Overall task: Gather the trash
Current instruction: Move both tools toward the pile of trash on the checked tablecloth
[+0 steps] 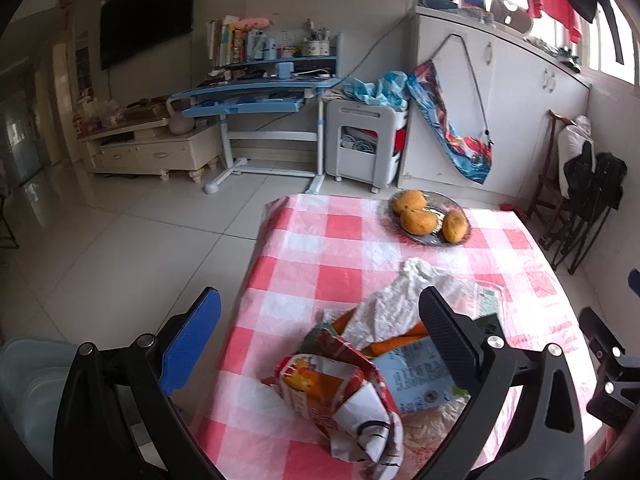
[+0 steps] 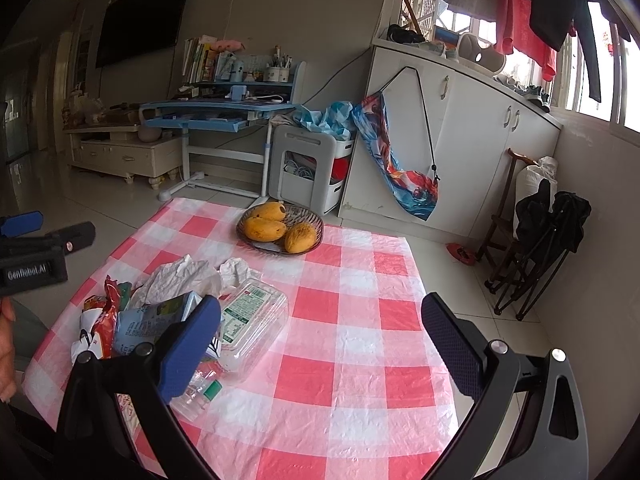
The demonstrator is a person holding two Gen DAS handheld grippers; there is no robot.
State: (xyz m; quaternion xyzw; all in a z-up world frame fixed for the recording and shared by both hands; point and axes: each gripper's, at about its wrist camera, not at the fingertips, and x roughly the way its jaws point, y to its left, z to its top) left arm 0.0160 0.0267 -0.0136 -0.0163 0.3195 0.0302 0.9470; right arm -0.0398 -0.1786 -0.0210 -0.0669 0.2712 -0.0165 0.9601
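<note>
A table covered by a red-and-white checked cloth is seen in both views. A dish of three mangoes is set toward twelve o'clock. The trash pile is heaped at about nine o'clock in the right wrist view: crumpled white paper, a clear plastic box, a blue carton, a red snack wrapper. The left gripper is spread wide above the wrapper (nothing is gripped). The right gripper is likewise wide apart and empty.

L tongs & R tongs both wide apart, gripping nothing, side by side.
</note>
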